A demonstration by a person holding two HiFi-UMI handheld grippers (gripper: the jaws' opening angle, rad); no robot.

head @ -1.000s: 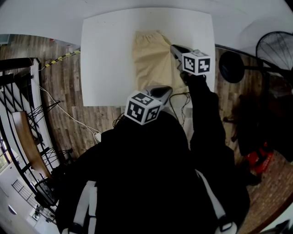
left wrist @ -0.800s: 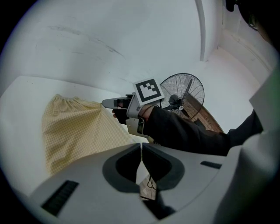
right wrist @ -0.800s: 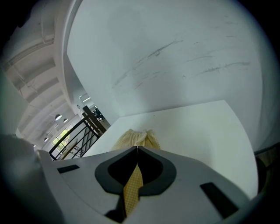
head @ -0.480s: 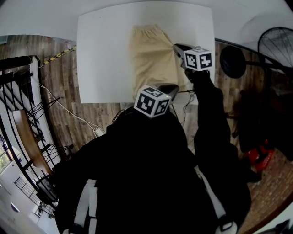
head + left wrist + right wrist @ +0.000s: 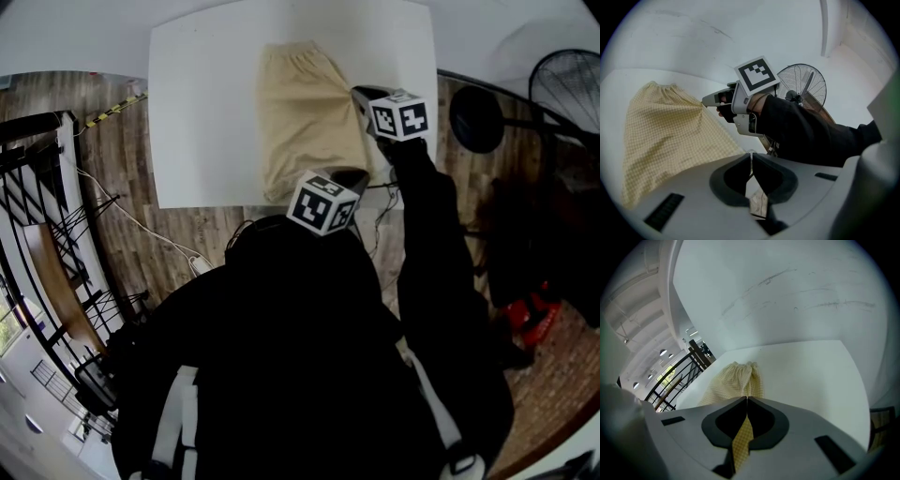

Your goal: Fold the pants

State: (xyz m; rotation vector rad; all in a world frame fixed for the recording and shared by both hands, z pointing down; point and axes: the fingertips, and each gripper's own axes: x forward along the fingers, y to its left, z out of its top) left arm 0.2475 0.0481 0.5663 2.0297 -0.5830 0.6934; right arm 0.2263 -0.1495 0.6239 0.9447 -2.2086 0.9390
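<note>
pants (image 5: 305,112) lie flat on the white counter (image 5: 197,112), long axis running near edge to far edge, gathered waistband at the far end; both grippers sit on the cloth's right edge, so the whole garment lies to the left of both pairs of jaws.

right gripper (image 5: 361,94): jaws closed on a strip of the yellow check cloth, about midway along the right edge; right gripper view shows the strip pinched between them, waistband ahead.

left gripper (image 5: 349,176): at the near right corner by the counter's near edge; jaws closed, a pale scrap sits in the gap and the cloth edge runs straight up to them, so I read it as holding the hem corner.

judgement: with both grips on the same long edge, the next move looks like carrying that edge leftward across the long axis, one half over the other; left gripper is nearer the person, right is further up the edge.

vs 1 s ago: left gripper's marker cube sits further right and closer to the right gripper; both grips look unchanged; the frame has shifted a little, so counter and pants sit further left.
</note>
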